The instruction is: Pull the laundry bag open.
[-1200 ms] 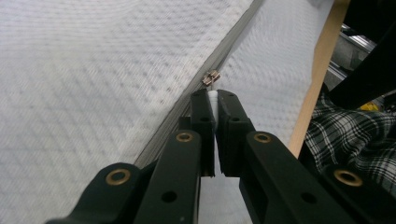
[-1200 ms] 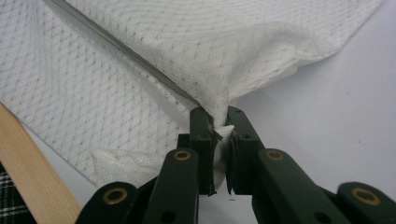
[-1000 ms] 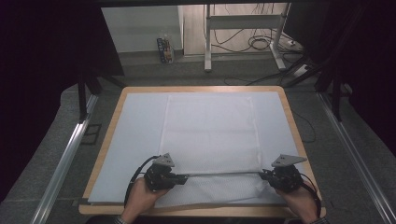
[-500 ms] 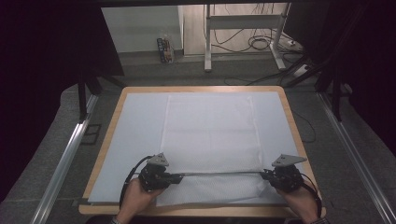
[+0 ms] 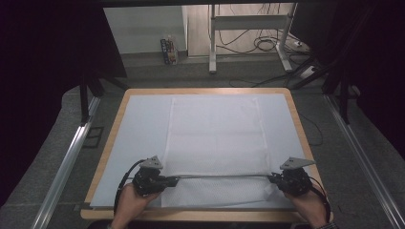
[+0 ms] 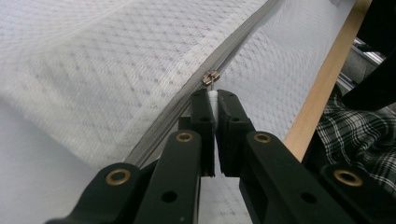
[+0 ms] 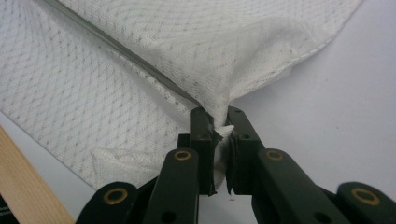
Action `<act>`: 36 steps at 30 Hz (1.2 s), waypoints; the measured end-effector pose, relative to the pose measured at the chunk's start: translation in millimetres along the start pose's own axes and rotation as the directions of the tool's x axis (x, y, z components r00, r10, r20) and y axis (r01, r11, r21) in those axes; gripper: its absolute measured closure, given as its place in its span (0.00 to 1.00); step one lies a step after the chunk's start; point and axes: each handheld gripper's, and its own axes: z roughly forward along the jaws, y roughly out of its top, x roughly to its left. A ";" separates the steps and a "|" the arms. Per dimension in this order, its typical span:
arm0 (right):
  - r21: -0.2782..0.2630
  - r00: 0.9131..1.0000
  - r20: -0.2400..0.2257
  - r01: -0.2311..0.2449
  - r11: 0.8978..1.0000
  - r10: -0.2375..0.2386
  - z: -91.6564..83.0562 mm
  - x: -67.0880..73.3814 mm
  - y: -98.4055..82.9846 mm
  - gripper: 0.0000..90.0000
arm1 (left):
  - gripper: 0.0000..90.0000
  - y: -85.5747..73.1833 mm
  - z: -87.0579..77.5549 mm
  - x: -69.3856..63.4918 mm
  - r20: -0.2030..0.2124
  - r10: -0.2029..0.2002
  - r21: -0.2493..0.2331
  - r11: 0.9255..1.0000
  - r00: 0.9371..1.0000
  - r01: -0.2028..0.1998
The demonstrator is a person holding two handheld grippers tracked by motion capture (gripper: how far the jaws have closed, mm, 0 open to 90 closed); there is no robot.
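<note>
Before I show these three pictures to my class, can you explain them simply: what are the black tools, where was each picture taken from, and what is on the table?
A person's two hands each hold a black two-jaw gripper. The high view looks down on a wooden-edged table where a white mesh fabric bag with a grey zipper lies flat. The other two pictures come from small cameras riding on the grippers, looking along their jaws. The left gripper is shut on the small metal zipper pull. The right gripper is shut on the fabric at the zipper's other end, bunching the corner. The zipper runs straight between them near the table's near edge.
</note>
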 end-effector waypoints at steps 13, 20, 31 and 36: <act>0.000 1.000 0.004 -0.004 1.000 0.004 -0.4 -1.4 -0.5 0.91 | 0.97 -9.3 -11.9 5.8 -0.025 -0.028 -0.013 1.000 0.999 0.028; -0.001 1.000 0.004 0.000 1.000 0.000 -0.8 -1.2 -0.2 0.91 | 0.97 -10.0 -12.2 6.8 -0.030 -0.025 -0.002 1.000 0.999 0.025; 0.007 1.000 0.028 0.004 1.000 -0.004 -2.0 -1.5 -0.5 0.91 | 0.97 -16.3 -20.4 13.1 -0.048 -0.064 -0.018 0.998 0.997 0.063; 0.008 1.000 0.027 0.004 1.000 -0.004 -2.0 -1.4 -0.3 0.91 | 0.97 -19.1 -24.5 15.0 -0.054 -0.071 -0.026 0.997 0.996 0.070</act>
